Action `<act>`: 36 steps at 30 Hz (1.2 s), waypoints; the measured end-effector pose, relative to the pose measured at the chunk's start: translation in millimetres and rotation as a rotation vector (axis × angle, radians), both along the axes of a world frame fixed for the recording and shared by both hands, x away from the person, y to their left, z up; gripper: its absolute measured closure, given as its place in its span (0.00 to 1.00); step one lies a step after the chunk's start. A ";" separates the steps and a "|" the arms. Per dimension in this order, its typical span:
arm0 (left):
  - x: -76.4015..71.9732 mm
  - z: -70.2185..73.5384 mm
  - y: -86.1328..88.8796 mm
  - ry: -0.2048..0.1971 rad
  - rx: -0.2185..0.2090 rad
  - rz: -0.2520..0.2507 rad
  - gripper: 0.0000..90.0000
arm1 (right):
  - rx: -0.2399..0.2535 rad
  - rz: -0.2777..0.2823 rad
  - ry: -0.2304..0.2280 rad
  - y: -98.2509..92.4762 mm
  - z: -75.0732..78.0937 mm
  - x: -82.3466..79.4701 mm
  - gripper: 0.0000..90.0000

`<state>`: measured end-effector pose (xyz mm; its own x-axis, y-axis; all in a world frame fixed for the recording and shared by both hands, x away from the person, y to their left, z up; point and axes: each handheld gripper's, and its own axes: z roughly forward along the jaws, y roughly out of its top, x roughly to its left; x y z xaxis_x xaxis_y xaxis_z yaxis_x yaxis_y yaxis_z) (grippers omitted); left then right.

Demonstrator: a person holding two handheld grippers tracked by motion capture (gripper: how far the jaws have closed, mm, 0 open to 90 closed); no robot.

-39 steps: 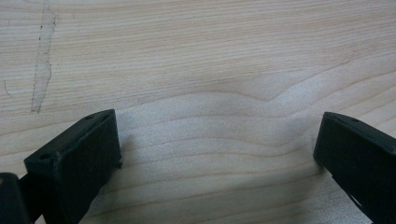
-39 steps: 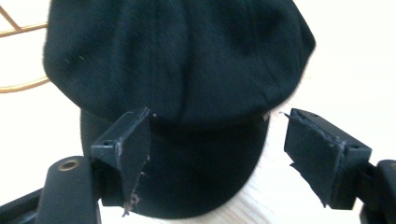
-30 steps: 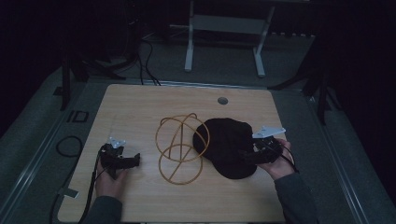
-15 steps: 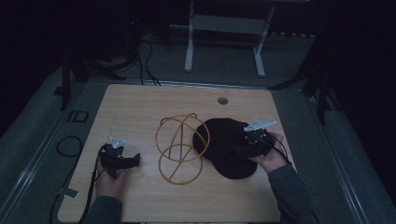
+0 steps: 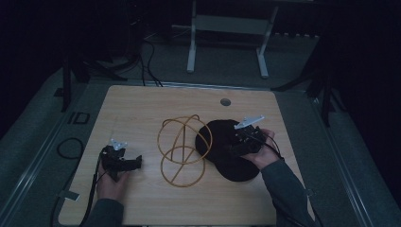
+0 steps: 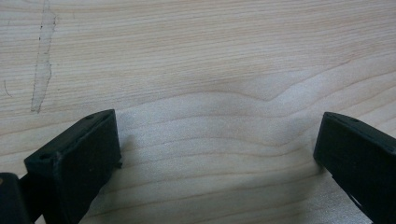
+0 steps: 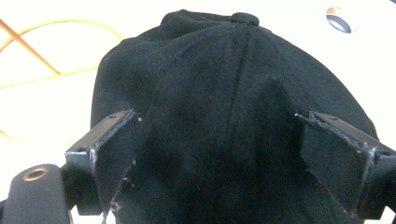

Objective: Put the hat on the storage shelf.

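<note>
The right gripper (image 5: 235,147) has slid inward over the black cap (image 7: 233,116) since a second ago, its jaws just opening wide with the crown between and beyond them, unpinched, so a grab looks near; the left gripper (image 6: 219,154) gapes over bare table (image 6: 196,56)

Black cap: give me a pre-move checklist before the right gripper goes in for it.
1. Right gripper jaws open: ok; they have just been opening, with the black cap showing between them.
2. Pads pressing on the cap: cannot tell.
3. Cap lies flat on the table: ok.
4. Yellow wire frame apart from the cap: not ok; one loop overlaps the cap's left edge.
5. Left gripper open and over bare wood, clear of the frame: ok.
</note>
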<state>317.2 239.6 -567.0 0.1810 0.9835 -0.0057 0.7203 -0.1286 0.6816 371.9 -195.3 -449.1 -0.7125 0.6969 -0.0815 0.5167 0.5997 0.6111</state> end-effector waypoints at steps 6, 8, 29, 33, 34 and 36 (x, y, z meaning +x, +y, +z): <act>0.0 0.1 0.2 0.001 0.002 -0.002 0.00 | -0.068 -0.048 0.006 2.1 -7.2 12.4 0.12; 0.0 0.1 0.2 0.002 0.002 -0.002 0.00 | -0.082 -0.060 0.006 1.3 -8.3 13.8 0.12; -0.1 0.1 0.1 0.002 0.001 -0.001 0.00 | -0.100 -0.073 0.246 0.7 -22.3 37.5 0.44; -0.1 0.1 0.1 0.002 0.001 -0.001 0.00 | -0.123 -0.063 0.271 4.4 -18.6 40.8 0.62; -0.1 0.1 0.1 0.002 0.001 -0.001 0.00 | -0.123 -0.063 0.271 4.4 -18.6 40.8 0.62; -0.1 0.1 0.1 0.002 0.001 -0.001 0.00 | -0.134 -0.054 0.290 6.8 -17.7 44.0 0.69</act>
